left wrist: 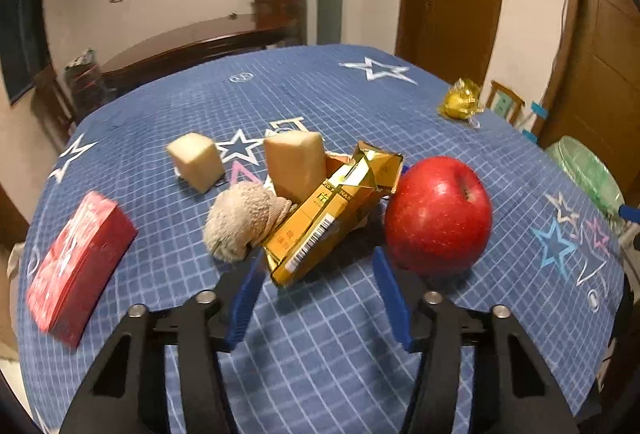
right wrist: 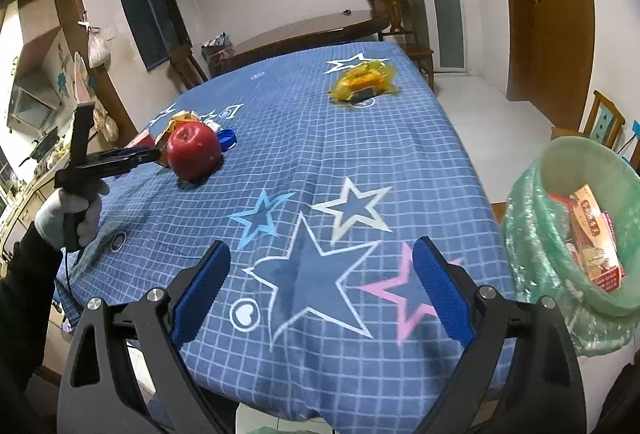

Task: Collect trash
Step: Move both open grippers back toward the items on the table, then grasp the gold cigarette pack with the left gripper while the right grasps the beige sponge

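Note:
A crushed gold cigarette pack lies on the blue star tablecloth, just ahead of my open left gripper, between its blue fingertips. A crumpled beige wad touches its left side and a red apple stands to its right. A yellow plastic wrapper lies far right; it also shows in the right wrist view. My right gripper is open and empty above the table's near edge. The green-lined trash bin with packaging inside stands to its right.
Two tan blocks and a red box sit on the cloth. The left gripper shows beside the apple in the right wrist view. A wooden table and chairs stand behind.

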Demonstrator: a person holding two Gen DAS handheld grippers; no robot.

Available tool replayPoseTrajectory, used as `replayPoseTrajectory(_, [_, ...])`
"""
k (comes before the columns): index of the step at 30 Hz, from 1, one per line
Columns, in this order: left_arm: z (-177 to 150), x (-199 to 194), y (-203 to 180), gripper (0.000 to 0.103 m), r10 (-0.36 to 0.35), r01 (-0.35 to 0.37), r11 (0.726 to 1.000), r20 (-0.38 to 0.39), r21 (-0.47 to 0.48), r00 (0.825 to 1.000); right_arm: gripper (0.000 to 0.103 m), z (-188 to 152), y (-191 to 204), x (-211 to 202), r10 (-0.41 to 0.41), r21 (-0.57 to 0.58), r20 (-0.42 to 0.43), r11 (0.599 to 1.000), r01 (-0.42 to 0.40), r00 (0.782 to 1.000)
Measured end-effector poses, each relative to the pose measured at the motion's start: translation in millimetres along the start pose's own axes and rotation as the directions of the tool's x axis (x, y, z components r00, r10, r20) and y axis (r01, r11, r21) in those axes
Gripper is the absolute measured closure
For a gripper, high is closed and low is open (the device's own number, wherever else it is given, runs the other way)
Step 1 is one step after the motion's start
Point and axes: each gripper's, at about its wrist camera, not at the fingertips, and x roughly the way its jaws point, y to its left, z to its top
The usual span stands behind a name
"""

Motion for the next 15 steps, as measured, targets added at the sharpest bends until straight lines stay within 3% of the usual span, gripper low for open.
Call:
replayPoseTrajectory(5, [3,20,1,0.062,-0.004,0.005,0.999,-0.034,0.035,0.999,0.014,6,14,12,0.006,-0.02,-0.012,1.0,-0.007,1.0])
replayPoseTrajectory(8, [5,26,-2,0.086,-0.043,0.044,0.999,-0.044,0.026,0.998,0.014,10,23,18,0.015,-0.04,-0.019,0.999,-0.015,1.0])
replayPoseTrajectory(11, [3,21,-6,0.092,-0.074,0.074,0.997,-0.033,0.017,0.997,0.014,17,34,25,0.029,-0.061,-0.022,0.998,-0.03,0.999])
replayPoseTrajectory(15, [-4,10,-15,0.092,-0.053,0.053,0.999,-0.027,0.014,0.998,0.014,27,53,35,0.066,-0.102,-0.028,0.992,-0.068,0.997])
